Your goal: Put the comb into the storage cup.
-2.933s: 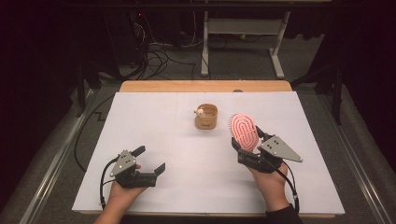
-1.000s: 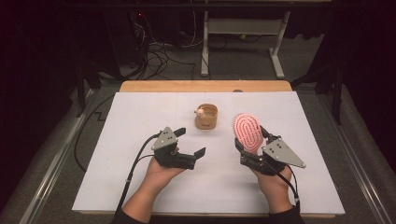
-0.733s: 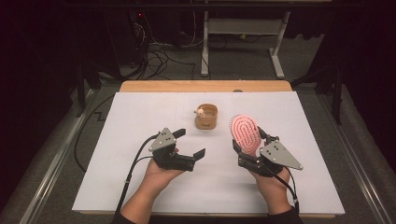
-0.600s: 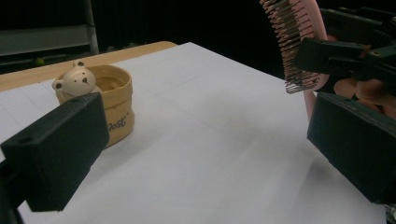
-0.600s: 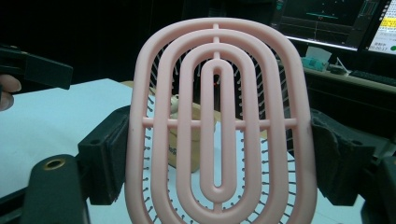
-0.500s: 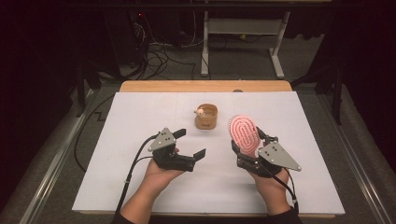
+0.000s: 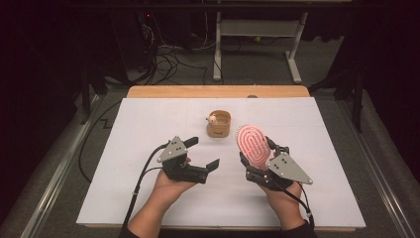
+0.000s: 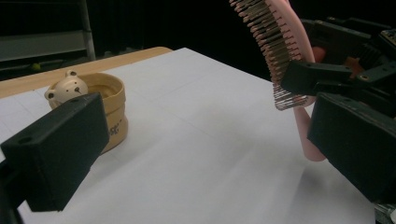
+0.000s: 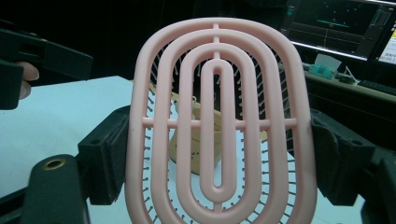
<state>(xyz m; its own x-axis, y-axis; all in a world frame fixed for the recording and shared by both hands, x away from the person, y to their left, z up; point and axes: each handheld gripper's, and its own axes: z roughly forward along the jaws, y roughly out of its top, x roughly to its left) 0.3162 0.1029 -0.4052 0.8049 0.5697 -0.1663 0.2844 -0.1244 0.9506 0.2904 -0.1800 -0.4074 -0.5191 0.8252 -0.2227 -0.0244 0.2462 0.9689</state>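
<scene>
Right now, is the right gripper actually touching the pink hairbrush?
Touching. In the right gripper view, both jaws of the right gripper press against the side edges of the pink hairbrush, holding it upright.

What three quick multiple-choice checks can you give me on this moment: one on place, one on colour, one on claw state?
1. Where is the bear cup?
A. On the white table, beyond both claws
B. In the left claw
C. On the floor

2. What colour is the hairbrush?
A. Blue
B. Pink
C. Green

3. What is the state of the left claw?
A. Shut on the cup
B. Shut on the brush
C. Open, holding nothing

Answers:
1 A: the cup stands alone on the sheet, untouched.
2 B: its vented back shows pink in the right gripper view.
3 C: its jaws stand apart with bare table between; the right claw grips the brush.
</scene>
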